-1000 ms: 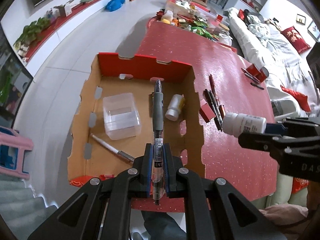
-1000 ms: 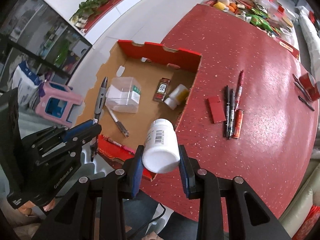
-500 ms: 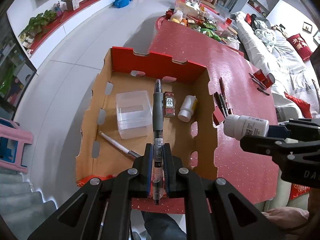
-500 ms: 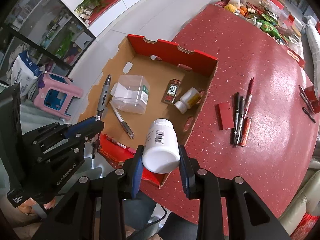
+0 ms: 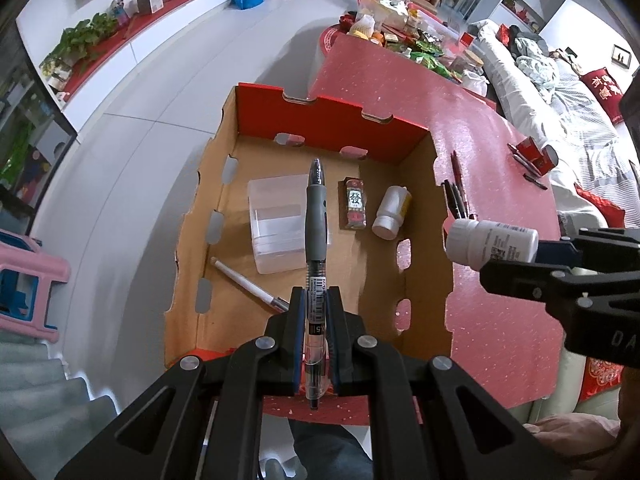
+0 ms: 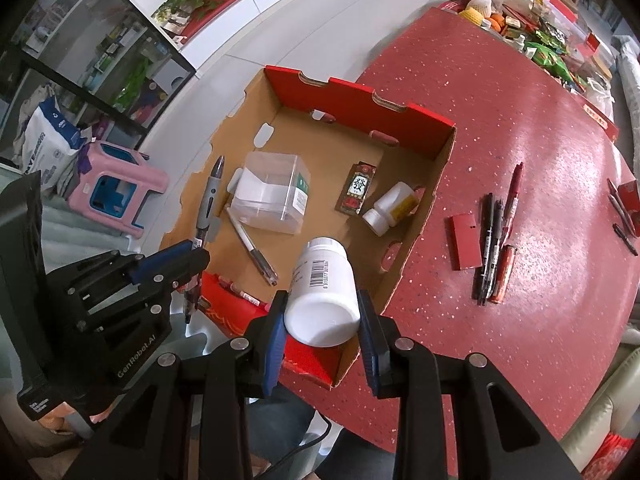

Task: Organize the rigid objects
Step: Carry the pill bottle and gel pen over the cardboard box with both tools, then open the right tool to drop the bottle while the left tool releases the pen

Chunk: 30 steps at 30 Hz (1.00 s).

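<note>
Now my left gripper point(image 5: 316, 344) squeezes tight on a pen point(image 5: 315, 240), and my right gripper point(image 6: 322, 330) pinches a white bottle point(image 6: 324, 292). Both hang over the near end of the cardboard box point(image 6: 360, 108), which lies straight below. The pen's long side points at the far red wall. I think both just need lowering.
</note>
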### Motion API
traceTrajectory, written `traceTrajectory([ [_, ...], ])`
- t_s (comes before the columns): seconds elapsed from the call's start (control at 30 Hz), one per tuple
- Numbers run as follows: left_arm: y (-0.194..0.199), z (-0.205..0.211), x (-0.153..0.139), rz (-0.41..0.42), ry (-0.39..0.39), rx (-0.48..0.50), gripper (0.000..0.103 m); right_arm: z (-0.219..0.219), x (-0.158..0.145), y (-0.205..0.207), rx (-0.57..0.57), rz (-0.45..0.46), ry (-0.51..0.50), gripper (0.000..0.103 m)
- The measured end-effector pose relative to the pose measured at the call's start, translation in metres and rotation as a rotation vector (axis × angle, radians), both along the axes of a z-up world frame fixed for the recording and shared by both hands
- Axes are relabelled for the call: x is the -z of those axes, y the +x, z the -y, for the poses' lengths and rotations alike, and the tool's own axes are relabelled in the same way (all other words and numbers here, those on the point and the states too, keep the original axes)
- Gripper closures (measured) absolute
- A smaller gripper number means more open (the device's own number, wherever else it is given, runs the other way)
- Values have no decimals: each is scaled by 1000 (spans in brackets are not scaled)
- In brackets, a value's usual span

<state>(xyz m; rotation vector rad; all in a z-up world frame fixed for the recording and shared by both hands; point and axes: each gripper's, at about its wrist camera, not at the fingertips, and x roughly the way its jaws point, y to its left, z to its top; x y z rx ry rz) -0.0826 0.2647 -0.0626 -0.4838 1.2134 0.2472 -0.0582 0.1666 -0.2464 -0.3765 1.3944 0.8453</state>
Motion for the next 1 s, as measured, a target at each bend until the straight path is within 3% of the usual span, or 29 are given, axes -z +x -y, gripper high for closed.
traceTrajectory([
  [0.5,14,-28,8,-35,31,-27,93,-18,11,14,25,-13,15,69],
  [1.0,34,-2,46,-161,44,90,92,-24,56,8,11,-84,-65,69],
])
